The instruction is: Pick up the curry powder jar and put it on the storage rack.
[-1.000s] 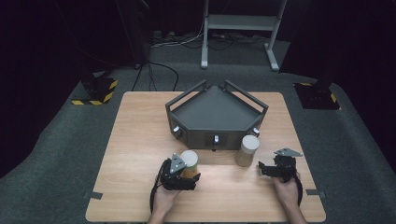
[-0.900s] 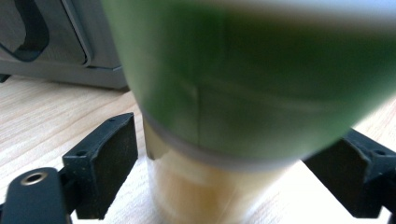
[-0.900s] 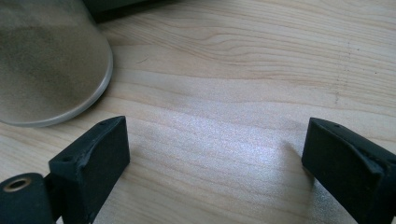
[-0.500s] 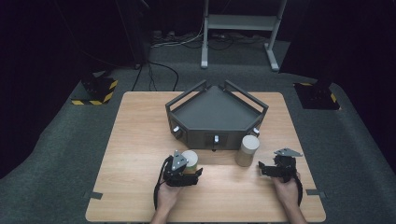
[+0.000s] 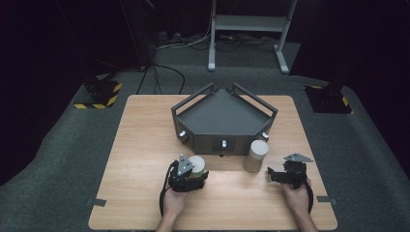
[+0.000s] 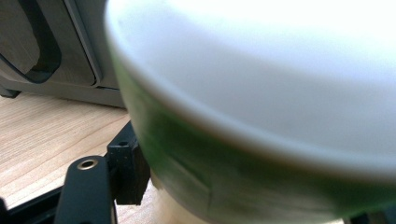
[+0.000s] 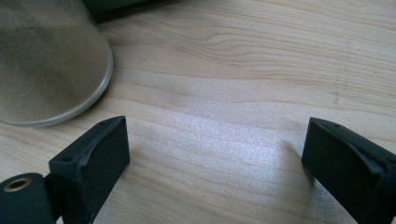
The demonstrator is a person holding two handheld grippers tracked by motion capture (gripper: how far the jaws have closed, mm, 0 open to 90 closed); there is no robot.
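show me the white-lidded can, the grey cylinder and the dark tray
white-lidded can (image 5: 197,163), high view, on its pale round lid, between the left hand-held gripper's jaws
grey cylinder (image 5: 256,157), high view, on its upright side wall
dark tray (image 5: 223,115), high view, on its bare floor

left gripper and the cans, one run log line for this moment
left gripper: jaws just closed on green can | right gripper: open, idle | grey can: upright by tray

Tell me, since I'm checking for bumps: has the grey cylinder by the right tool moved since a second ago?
No. The grey cylinder stands at the same spot before the dark tray's front right corner.
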